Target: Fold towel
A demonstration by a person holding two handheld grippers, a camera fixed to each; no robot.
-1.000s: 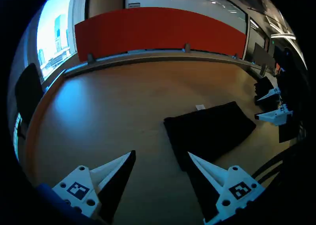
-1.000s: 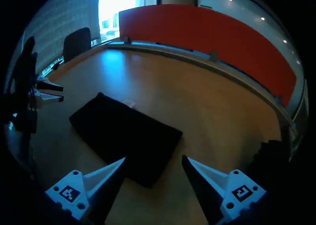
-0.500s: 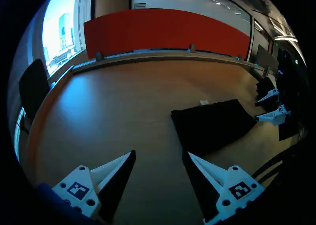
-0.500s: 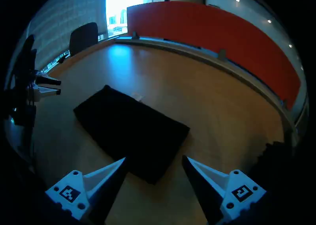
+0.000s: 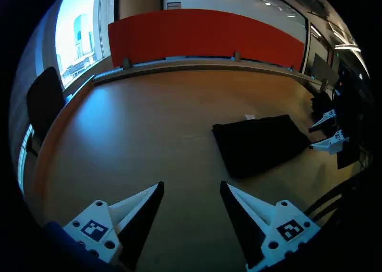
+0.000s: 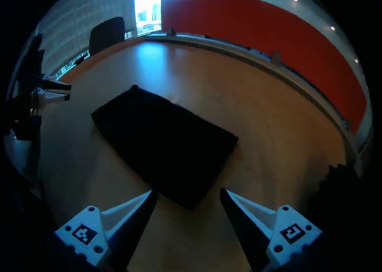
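**Black towel flat on the table, both grippers empty**

Left gripper view: the left gripper (image 5: 191, 183), fingers spread wide and empty, is over the wooden table (image 5: 143, 124). The black towel (image 5: 260, 145) lies ahead to its right, well short of the far edge's red screen (image 5: 205, 31).

Right gripper view: the right gripper (image 6: 187, 191), equally wide and empty, faces the towel's near corner. The towel seems folded, though dimness hides its layers.

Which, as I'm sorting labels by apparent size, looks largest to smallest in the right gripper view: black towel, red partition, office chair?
1 and 2: black towel and red partition, about equal, too close to rank; the towel lies nearer the camera.
3: office chair, clearly smallest, but far off.
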